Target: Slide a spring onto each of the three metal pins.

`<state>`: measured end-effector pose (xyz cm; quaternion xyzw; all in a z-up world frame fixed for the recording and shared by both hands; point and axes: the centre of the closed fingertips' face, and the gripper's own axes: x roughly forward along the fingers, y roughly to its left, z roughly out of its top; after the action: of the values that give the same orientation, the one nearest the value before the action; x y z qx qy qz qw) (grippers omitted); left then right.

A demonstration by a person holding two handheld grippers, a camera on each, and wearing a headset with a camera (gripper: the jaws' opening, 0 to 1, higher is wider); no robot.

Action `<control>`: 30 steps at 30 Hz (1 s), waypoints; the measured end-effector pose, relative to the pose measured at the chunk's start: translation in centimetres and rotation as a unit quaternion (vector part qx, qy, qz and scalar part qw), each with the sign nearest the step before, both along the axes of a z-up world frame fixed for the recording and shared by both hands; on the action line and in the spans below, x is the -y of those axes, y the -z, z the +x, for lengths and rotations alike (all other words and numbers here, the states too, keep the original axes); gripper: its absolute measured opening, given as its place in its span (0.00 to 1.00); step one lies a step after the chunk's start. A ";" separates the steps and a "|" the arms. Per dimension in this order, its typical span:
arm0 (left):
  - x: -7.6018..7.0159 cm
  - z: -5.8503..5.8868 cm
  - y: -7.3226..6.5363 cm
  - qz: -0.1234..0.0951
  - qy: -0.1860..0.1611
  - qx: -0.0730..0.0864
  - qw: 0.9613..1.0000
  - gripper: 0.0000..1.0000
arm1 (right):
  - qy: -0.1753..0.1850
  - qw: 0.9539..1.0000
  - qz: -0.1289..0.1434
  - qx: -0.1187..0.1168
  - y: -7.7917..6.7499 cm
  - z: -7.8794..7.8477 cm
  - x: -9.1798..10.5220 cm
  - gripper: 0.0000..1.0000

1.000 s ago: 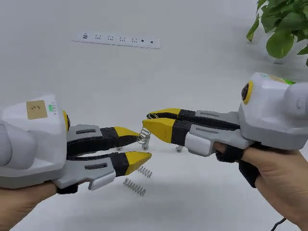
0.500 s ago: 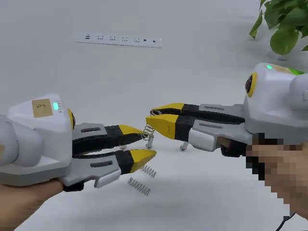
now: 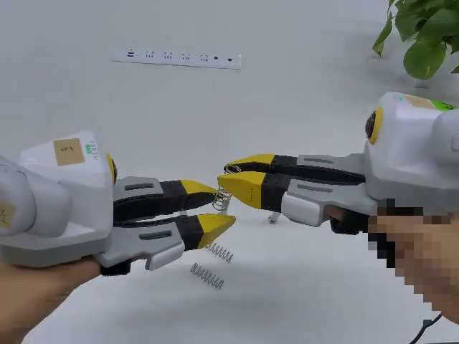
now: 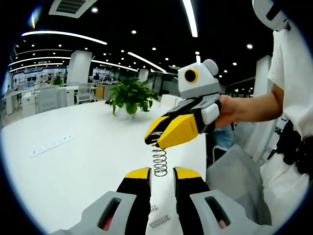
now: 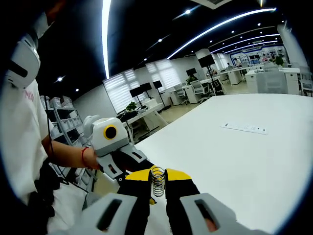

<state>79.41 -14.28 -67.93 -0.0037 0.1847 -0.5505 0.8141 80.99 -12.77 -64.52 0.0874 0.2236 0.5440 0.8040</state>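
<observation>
My right gripper (image 3: 224, 174) comes in from the right, shut on the top of a small metal spring (image 3: 222, 199) that hangs down from its yellow tips. In the right gripper view the spring (image 5: 157, 180) stands pinched between my jaws. My left gripper (image 3: 221, 206) faces it from the left with its jaws apart. The spring's (image 4: 159, 161) lower end sits in the gap of the left gripper (image 4: 159, 172), below the right gripper (image 4: 152, 139). Two loose springs (image 3: 219, 252) (image 3: 206, 276) lie on the white table under the tips. One metal pin (image 3: 274, 217) stands behind the right gripper's jaws.
A white power strip (image 3: 176, 57) lies at the far side of the white table (image 3: 301, 107). A green plant (image 3: 423, 36) stands at the back right. A person's hand (image 3: 423, 265) holds the right gripper.
The left gripper has edged to the right and its tips now flank the hanging spring's lower end. The right gripper has kept its hold on the spring and has hardly moved.
</observation>
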 end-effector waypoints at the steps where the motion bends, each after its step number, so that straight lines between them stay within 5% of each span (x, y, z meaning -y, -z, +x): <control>1: 0.0 0.0 0.0 -0.001 0.000 -0.001 1.000 0.17 | -0.001 1.000 -0.001 0.001 0.0 -0.1 0.0 0.11; 30: 0.4 0.0 0.0 -0.007 0.005 -0.010 1.000 0.10 | -0.017 1.000 -0.015 0.017 -0.1 -0.2 0.2 0.12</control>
<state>79.37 -14.67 -67.91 -0.0142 0.1888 -0.5555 0.8097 80.77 -13.02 -64.37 0.0629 0.2195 0.5552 0.7997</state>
